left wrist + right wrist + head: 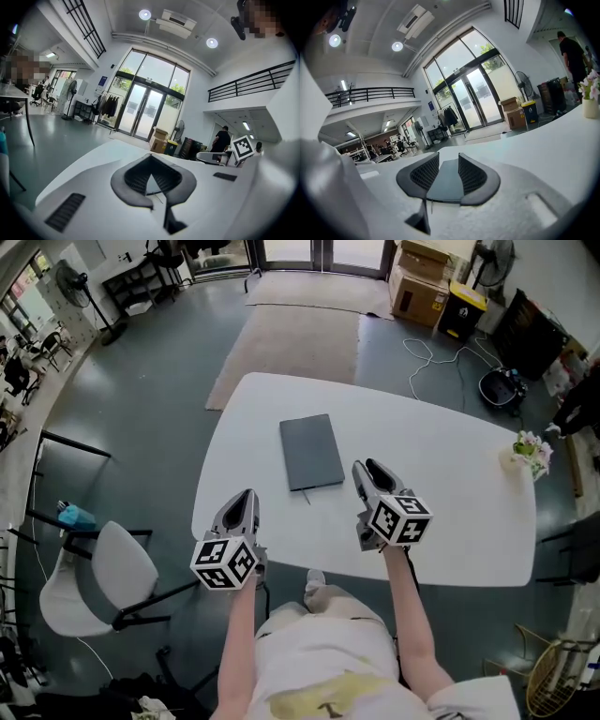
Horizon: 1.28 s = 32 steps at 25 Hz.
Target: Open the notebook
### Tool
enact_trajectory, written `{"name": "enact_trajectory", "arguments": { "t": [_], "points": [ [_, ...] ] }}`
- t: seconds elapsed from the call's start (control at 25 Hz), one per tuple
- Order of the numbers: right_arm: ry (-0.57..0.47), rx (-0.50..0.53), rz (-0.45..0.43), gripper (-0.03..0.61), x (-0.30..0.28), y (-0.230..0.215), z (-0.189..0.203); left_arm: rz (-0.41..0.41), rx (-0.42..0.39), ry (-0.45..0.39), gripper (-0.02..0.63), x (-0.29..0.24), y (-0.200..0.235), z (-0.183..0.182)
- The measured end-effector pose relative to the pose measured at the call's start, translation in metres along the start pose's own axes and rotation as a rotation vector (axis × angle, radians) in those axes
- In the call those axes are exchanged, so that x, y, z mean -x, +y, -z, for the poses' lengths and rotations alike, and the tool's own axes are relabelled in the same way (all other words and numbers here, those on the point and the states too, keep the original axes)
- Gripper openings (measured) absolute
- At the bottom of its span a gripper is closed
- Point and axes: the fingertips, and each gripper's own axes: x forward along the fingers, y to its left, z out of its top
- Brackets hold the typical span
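A white, rounded table (450, 465) is filling the middle of the frame, with a closed dark grey rectangular notebook (311, 452) lying flat at its centre. The right gripper (367, 468) is pointing up-frame just right of the notebook's lower right corner, its jaws standing moderately apart and empty. The left gripper (247, 495), at lower left, is showing its jaw tips touching, gripping nothing.

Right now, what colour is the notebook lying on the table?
The notebook is plain dark grey; the head view shows it best.

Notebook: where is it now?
In the head view the notebook lies closed on the white table, beyond the left tool and nearer the right tool.
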Motion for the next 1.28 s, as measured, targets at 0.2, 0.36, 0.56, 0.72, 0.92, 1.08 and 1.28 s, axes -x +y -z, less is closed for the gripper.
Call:
{"name": "enact_trajectory", "arguments": {
  "t": [0.2, 0.36, 0.56, 0.72, 0.92, 1.08, 1.28],
  "points": [
    [0.073, -0.017, 0.004, 0.112, -0.027, -0.015, 0.019, -0.02, 0.044, 0.035, 0.0, -0.015, 0.014, 0.013],
    [0.142, -0.01, 0.014, 0.112, -0.052, -0.026, 0.034, -0.028, 0.091, 0.101, 0.0, -0.029, 0.03, 0.034],
    [0.244, 0.007, 0.029, 0.112, -0.083, -0.039, 0.055, -0.054, 0.161, 0.157, 0.0, -0.045, 0.049, 0.052],
    [0.326, 0.017, 0.032, 0.112, -0.107, -0.048, 0.071, -0.051, 0.164, 0.204, 0.0, -0.062, 0.055, 0.061],
    [0.412, 0.023, 0.05, 0.112, -0.129, -0.059, 0.086, -0.032, 0.18, 0.251, 0.0, -0.083, 0.059, 0.073],
    [0.502, 0.018, 0.036, 0.112, -0.145, -0.062, 0.098, -0.023, 0.189, 0.267, 0.0, -0.096, 0.061, 0.077],
    [0.601, 0.002, 0.047, 0.112, -0.149, -0.067, 0.112, -0.02, 0.201, 0.275, 0.0, -0.099, 0.061, 0.081]
  ]
}}
